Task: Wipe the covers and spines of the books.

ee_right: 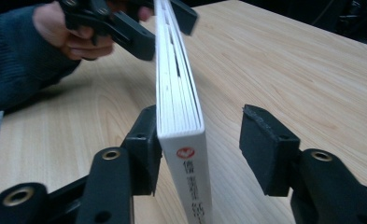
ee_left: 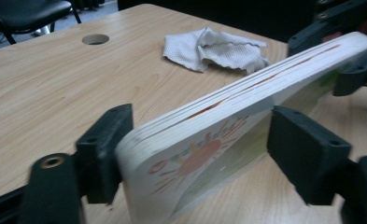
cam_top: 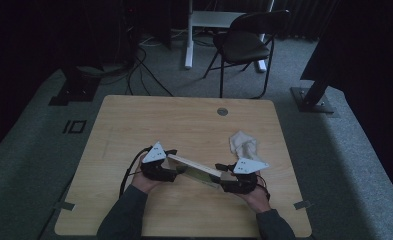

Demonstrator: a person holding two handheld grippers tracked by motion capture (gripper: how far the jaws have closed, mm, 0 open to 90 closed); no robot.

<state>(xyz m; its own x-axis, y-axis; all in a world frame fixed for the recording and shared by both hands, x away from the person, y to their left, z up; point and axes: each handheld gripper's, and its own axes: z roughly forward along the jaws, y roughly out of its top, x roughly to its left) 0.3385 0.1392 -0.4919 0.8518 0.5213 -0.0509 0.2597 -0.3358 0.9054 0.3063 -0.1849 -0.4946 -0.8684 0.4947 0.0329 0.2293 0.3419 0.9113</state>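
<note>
Nearest the tabletop's front edge, the person's forearms in dark sleeves came in from below, each hand holding a gripper. Between them a thick board book with white page edges was held up off the wood, stretched lengthwise from one gripper to the other, a little right of the middle of the front half of the tabletop.

The left gripper sat at the book's left end. In the left gripper view its jaws stood apart on either side of the book's end: the left pad touched the cover's edge, while the right pad stood beside the printed face with a sliver of gap showing, so a firm clamp could not be confirmed. The cover there showed an orange, sun-like drawing on green.

The right gripper sat at the book's right end. In the right gripper view the book stood on edge with its spine end between the jaws; the left pad lay against the cover, and the right pad stood clearly off it with bare wood visible between. The spine carried a red mark and printed characters.

Farther back, near the tabletop's right edge, a crumpled white cloth lay flat, just beyond the right gripper. Beyond it, close to the far edge, was a round cable hole. Past the table a dark chair stood on the grey carpet.
</note>
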